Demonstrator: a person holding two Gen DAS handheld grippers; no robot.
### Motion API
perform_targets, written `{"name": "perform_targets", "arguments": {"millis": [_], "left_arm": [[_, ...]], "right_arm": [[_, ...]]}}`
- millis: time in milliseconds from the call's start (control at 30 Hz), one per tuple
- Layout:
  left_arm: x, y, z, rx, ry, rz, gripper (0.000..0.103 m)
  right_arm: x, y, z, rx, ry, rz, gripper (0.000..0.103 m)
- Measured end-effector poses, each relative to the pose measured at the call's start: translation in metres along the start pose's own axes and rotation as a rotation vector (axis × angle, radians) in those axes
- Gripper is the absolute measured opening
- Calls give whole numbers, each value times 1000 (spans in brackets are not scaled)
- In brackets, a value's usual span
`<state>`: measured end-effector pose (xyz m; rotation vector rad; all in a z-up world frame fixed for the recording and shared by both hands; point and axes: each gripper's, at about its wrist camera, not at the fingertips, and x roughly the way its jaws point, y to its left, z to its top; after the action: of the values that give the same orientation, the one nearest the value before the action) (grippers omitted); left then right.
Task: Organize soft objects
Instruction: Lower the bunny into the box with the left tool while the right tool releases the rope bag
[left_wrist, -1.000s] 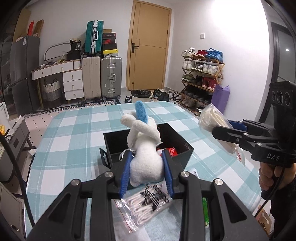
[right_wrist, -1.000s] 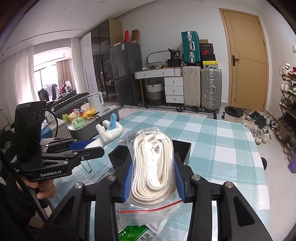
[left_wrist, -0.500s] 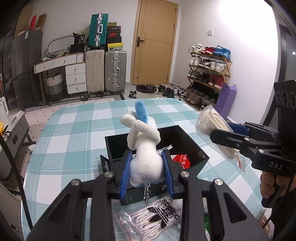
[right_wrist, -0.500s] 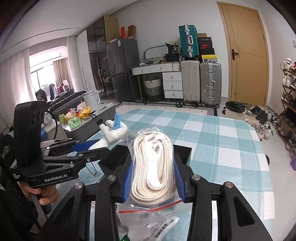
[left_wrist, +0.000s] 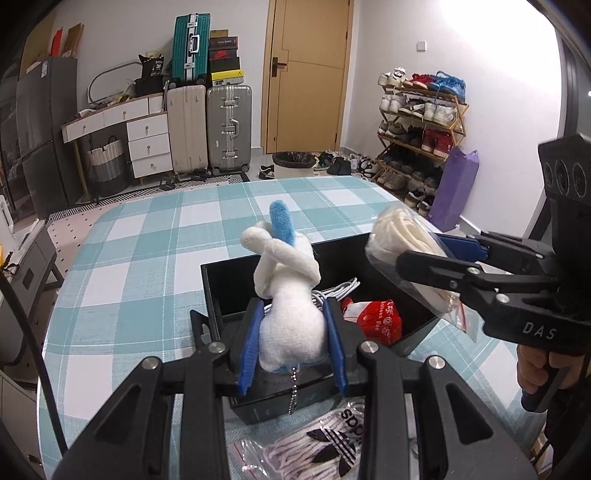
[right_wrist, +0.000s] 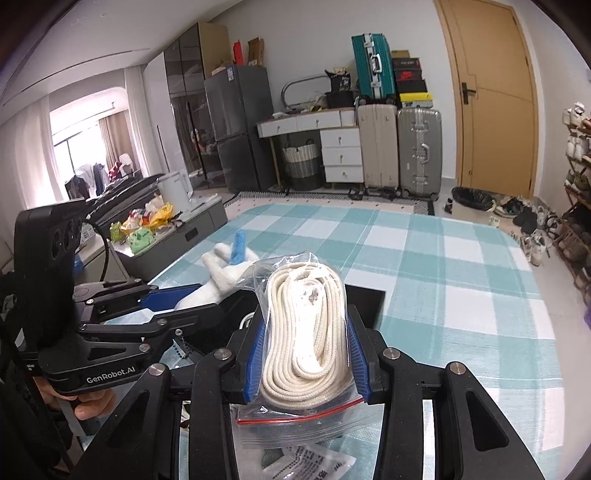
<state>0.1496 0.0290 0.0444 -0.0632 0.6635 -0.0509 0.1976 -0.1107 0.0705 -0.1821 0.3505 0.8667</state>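
My left gripper is shut on a white plush toy with a blue ear and a bead chain, held above the near wall of a black box on the checked table. My right gripper is shut on a clear zip bag of cream rope, held over the box's right side. The rope bag and right gripper show at right in the left wrist view; the plush and left gripper show at left in the right wrist view. Inside the box lie a red packet and white cord.
A bag of white laces with a black logo lies on the table in front of the box. Another printed packet lies under the right gripper. The teal checked tablecloth stretches beyond the box. Suitcases, a shoe rack and a door stand behind.
Both grippers have moved forward toward the box with their loads. The plush now hangs over the box's near wall and the rope bag is over the box's right side.
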Motion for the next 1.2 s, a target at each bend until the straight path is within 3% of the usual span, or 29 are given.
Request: {"name": "perform_targets", "arguments": {"millis": [500, 933, 1033, 1200], "left_arm": [[26, 1, -6, 30, 80, 19, 31], [24, 0, -8, 53, 83, 7, 34], [22, 1, -7, 44, 83, -2, 39], [4, 0, -6, 35, 43, 11, 73]], "right_arm": [[51, 6, 1, -39, 81, -23, 39], [70, 5, -7, -97, 143, -84, 40], [62, 4, -6, -97, 118, -70, 51], [33, -3, -4, -82, 37, -122, 89]]}}
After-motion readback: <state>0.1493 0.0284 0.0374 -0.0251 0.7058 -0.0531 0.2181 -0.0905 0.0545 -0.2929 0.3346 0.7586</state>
